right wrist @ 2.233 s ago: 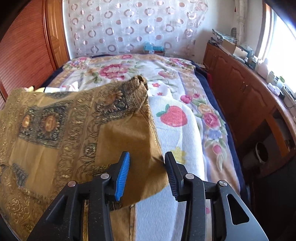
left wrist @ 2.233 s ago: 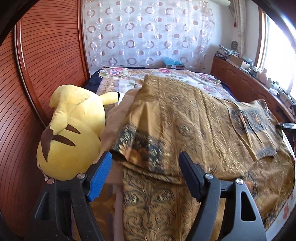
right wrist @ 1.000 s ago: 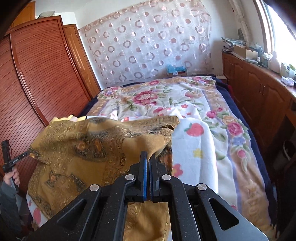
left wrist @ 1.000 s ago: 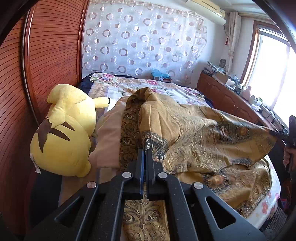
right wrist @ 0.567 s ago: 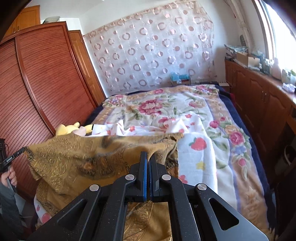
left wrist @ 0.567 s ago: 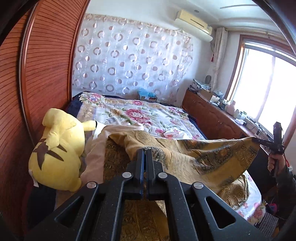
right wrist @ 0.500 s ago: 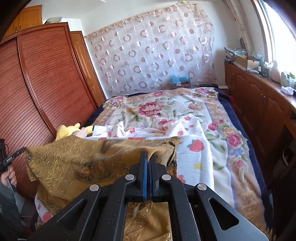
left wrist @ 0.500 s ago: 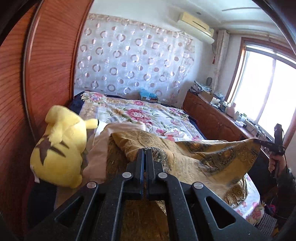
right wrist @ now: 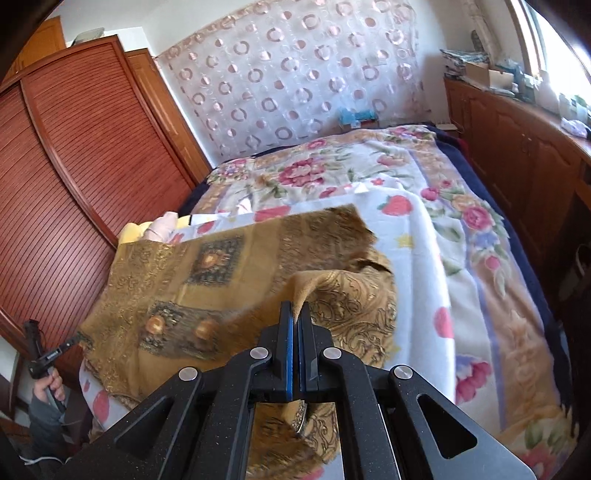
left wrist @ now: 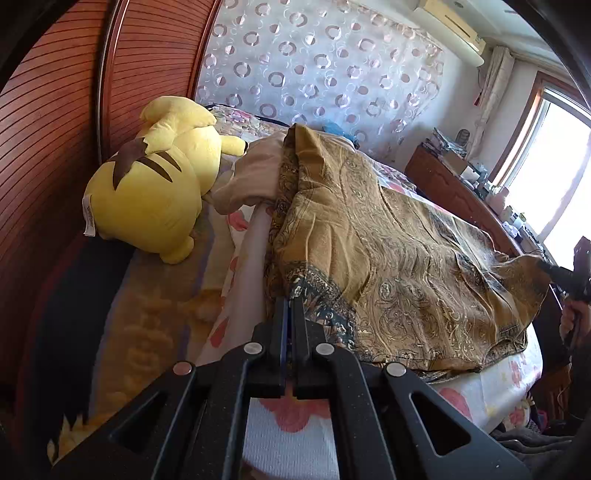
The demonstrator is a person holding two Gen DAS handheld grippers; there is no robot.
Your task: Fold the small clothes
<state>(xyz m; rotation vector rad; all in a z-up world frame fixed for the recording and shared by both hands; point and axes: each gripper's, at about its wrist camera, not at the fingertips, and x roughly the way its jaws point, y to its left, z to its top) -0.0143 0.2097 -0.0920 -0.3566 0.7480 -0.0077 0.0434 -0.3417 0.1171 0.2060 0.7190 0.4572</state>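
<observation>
Place: a home bedroom — lived-in, sunlit.
Bed (right wrist: 424,236): floral blanket spread right across it.
Plush toy (left wrist: 147,184): yellow, lying by the bed's edge.
Wardrobe (right wrist: 74,155): tall, slatted red-brown wood doors.
Curtain (right wrist: 295,74): sheer, ring-patterned, on the far wall.
Window side: wooden cabinets (right wrist: 517,140) — cluttered tops.
Air conditioner (left wrist: 448,18): wall-mounted.

Lighting: daylight, bright, entering from the window (left wrist: 554,177) on the right; panes blown out to white in both views. Glare: pale wash on the counter (right wrist: 546,107) under the window. Shadows: soft, falling in the folds of the cloth (left wrist: 388,258); floor beside the wardrobe (left wrist: 48,147) is dark. Blur: motion smear on the cloth's far edge in the right wrist view; near fingers (right wrist: 286,354) sharp. Distortion: strong fisheye bowing, black vignette at all corners.
</observation>
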